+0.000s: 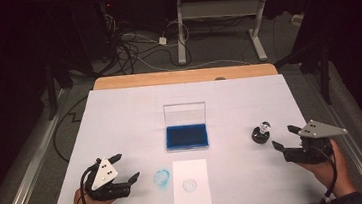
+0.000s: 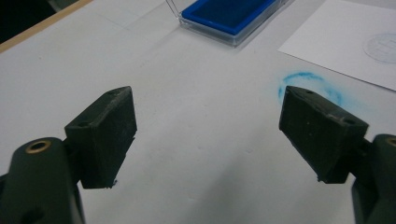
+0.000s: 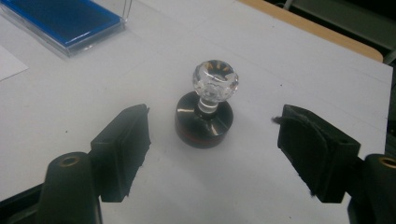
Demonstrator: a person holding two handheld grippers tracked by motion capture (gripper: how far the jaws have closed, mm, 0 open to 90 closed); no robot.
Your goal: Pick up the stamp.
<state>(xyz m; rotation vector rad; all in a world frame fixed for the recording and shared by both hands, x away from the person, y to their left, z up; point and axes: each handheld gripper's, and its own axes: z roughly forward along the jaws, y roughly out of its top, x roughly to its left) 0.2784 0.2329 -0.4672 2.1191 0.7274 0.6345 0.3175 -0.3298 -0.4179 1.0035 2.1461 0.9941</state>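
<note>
A round stamp with a dark base and a clear faceted knob stands upright on the white table cover, right of centre. My right gripper is open just right of it, and in the right gripper view the stamp sits a little beyond the jaws, apart from them. An open blue ink pad with a clear lid lies mid-table. A white sheet bearing a faint round imprint lies near the front edge. My left gripper stands open and empty at the front left, over bare cover.
A blue ink smudge ring marks the cover between the left gripper and the sheet. The wooden table edge runs along the far side. Cables and a desk frame lie on the floor beyond.
</note>
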